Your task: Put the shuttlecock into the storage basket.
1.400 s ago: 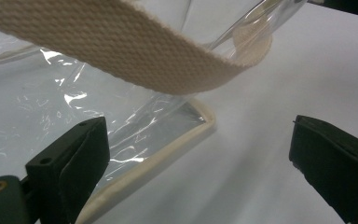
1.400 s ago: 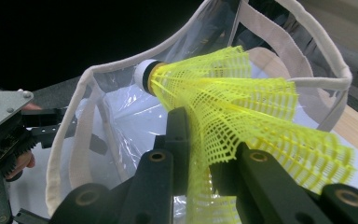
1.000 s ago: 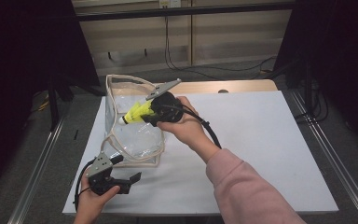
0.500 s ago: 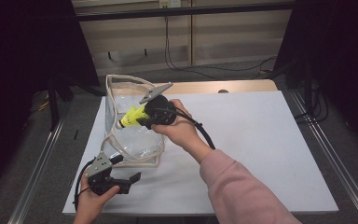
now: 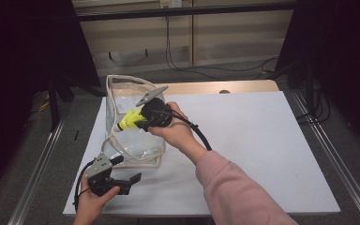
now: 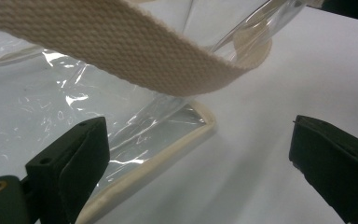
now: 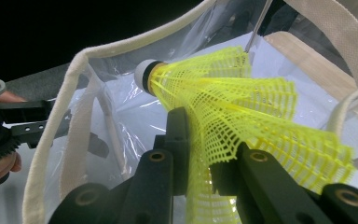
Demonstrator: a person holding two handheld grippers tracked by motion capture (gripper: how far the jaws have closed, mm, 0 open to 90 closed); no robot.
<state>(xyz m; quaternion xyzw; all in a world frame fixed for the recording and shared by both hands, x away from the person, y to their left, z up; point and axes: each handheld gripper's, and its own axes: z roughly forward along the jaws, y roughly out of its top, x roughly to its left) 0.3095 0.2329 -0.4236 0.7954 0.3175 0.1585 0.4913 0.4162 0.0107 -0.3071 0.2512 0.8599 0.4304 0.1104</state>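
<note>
My right gripper (image 5: 138,120) is shut on a yellow mesh shuttlecock (image 5: 129,121), pinching its skirt, with the white-tipped cork end pointing left. It hovers over the open mouth of a clear plastic bag (image 5: 133,143) with beige trim. In the right gripper view the shuttlecock (image 7: 242,102) sits between the jaws of that gripper (image 7: 207,136), just inside the bag's rim (image 7: 77,70). My left gripper (image 5: 127,169) rests open on the table at the bag's near corner. In the left gripper view its jaws (image 6: 198,140) stand wide apart around the bag's trimmed corner (image 6: 186,135), under a beige strap (image 6: 121,51).
The bag stands on a white table sheet (image 5: 262,140), with a wooden strip (image 5: 215,87) behind it. Metal rails (image 5: 330,154) run along both sides. Cables (image 5: 178,56) hang at the back, and dark surroundings lie beyond.
The right gripper has carried the shuttlecock a little left and down, toward the bag's mouth. The left gripper has stayed where it was.
</note>
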